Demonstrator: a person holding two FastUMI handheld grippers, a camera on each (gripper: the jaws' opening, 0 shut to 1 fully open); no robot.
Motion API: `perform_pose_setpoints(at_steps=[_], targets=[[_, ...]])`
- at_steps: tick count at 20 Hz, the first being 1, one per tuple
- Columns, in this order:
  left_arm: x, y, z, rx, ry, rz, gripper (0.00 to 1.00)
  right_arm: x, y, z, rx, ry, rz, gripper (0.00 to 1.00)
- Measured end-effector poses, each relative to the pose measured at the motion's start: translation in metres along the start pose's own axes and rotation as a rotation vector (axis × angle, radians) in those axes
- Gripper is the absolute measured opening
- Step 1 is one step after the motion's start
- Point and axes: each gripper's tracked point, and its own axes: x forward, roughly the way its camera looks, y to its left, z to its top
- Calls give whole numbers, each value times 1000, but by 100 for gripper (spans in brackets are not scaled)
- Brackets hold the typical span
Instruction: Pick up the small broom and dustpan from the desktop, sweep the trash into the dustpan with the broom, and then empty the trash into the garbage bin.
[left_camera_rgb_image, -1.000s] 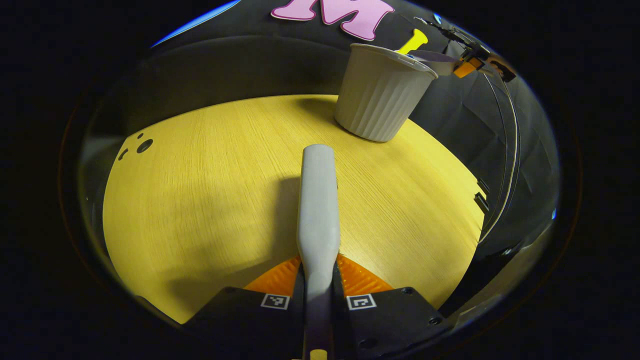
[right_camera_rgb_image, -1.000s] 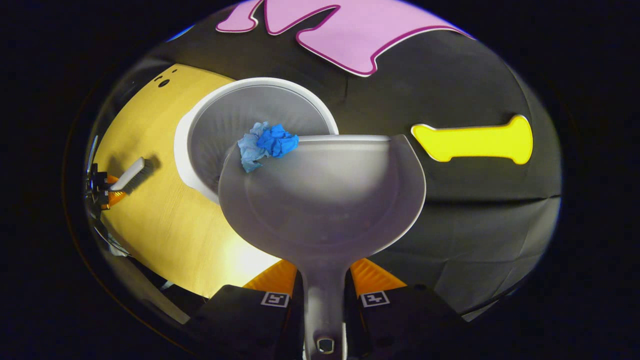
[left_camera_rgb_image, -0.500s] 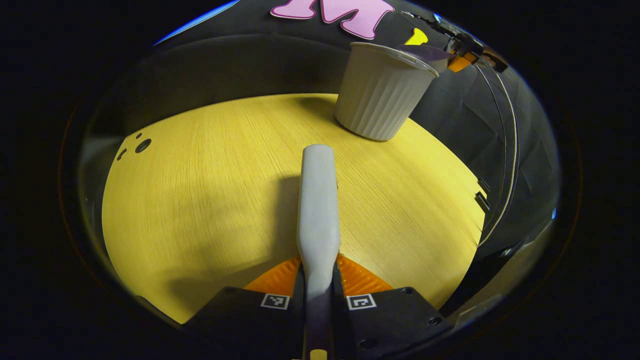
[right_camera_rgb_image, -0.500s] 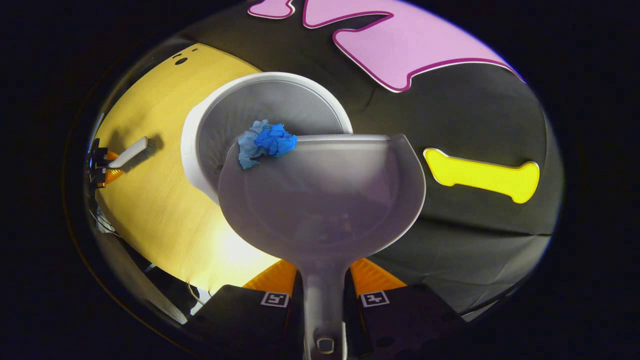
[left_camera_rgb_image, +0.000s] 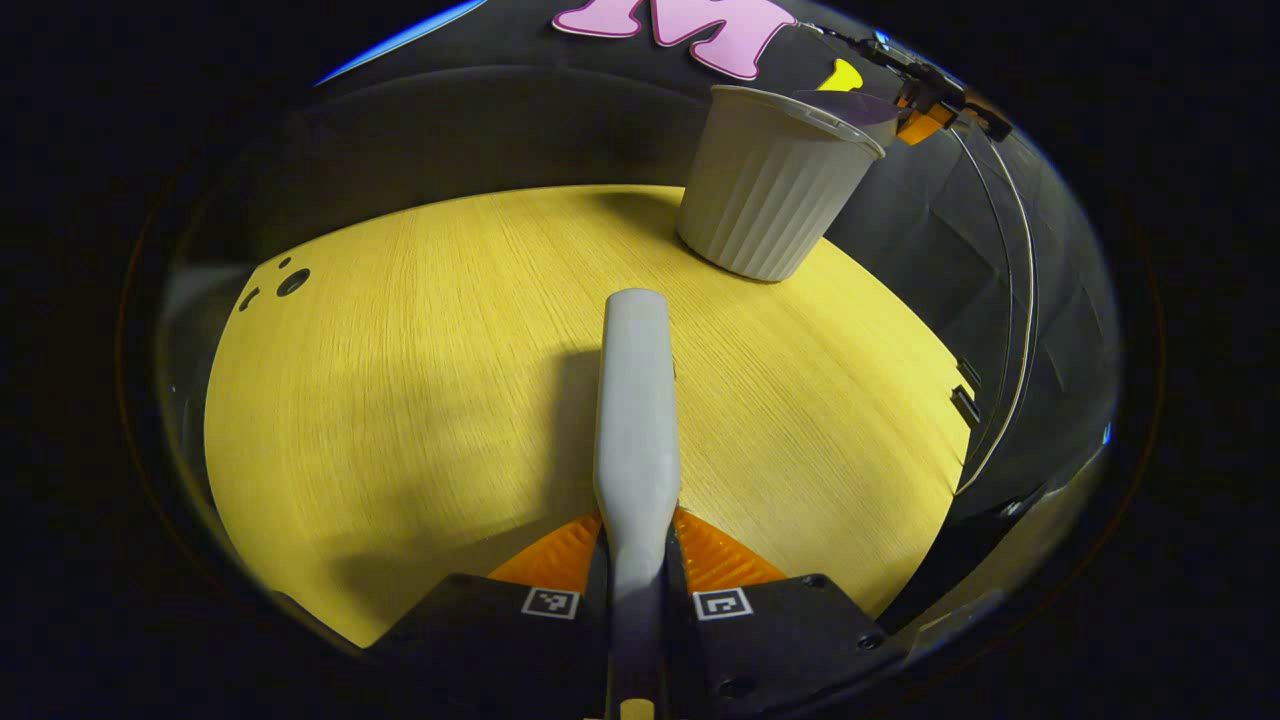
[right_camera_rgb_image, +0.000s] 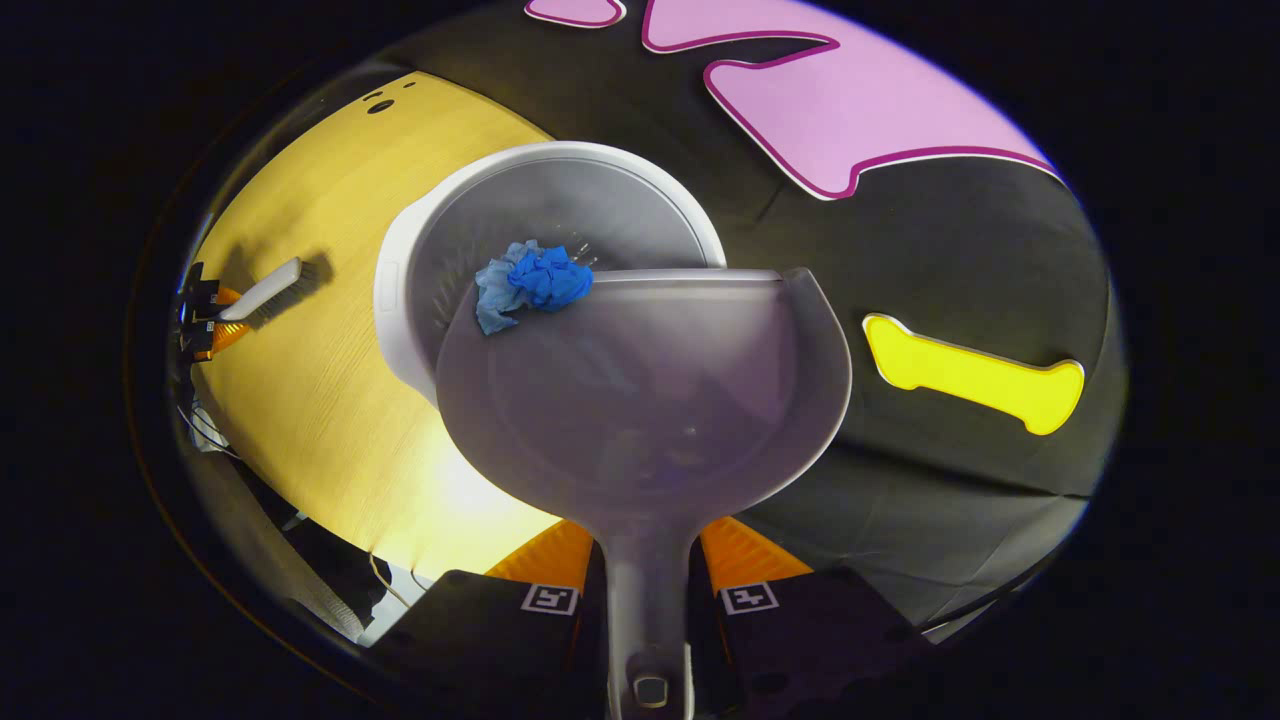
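The dustpan (right_camera_rgb_image: 645, 400) is clamped by its handle in the right tool (right_camera_rgb_image: 648, 600), tipped over the ribbed white garbage bin (right_camera_rgb_image: 560, 190), a crumpled blue wad of trash (right_camera_rgb_image: 530, 282) at its front lip. The bin stands on the yellow bench (left_camera_rgb_image: 400, 380). The left tool (left_camera_rgb_image: 637, 590) grips the broom (left_camera_rgb_image: 635, 400) just above the bench, well apart from the bin.

Left gripper (left_camera_rgb_image: 636, 545): bottom centre of the left gripper view, both orange fingers (left_camera_rgb_image: 548, 560) pressed against the broom handle (left_camera_rgb_image: 634, 400), pointing forward and level. Right gripper (right_camera_rgb_image: 645, 560): bottom centre of the right gripper view, fingers clamped on the dustpan handle (right_camera_rgb_image: 646, 600). It also appears small at upper right of the left gripper view, raised.
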Motion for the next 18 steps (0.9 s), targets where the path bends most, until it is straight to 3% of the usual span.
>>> perform_pose_setpoints(at_steps=[7,8,11,15,18], targets=[[1,-1,-3,-3,-1,4,27,-1,2,8,-51,-1,-24,37],[2,-1,-1,0,-5,6,31,-1,3,8,-54,0,-24,37],[1,-2,1,12,-7,11,28,0,0,6,-50,-4,-33,37],[-1,-4,1,3,-7,13,27,-4,-8,7,21,-78,-50,37],[-3,-3,2,2,-6,25,27,-23,-6,5,136,-180,-14,37]])
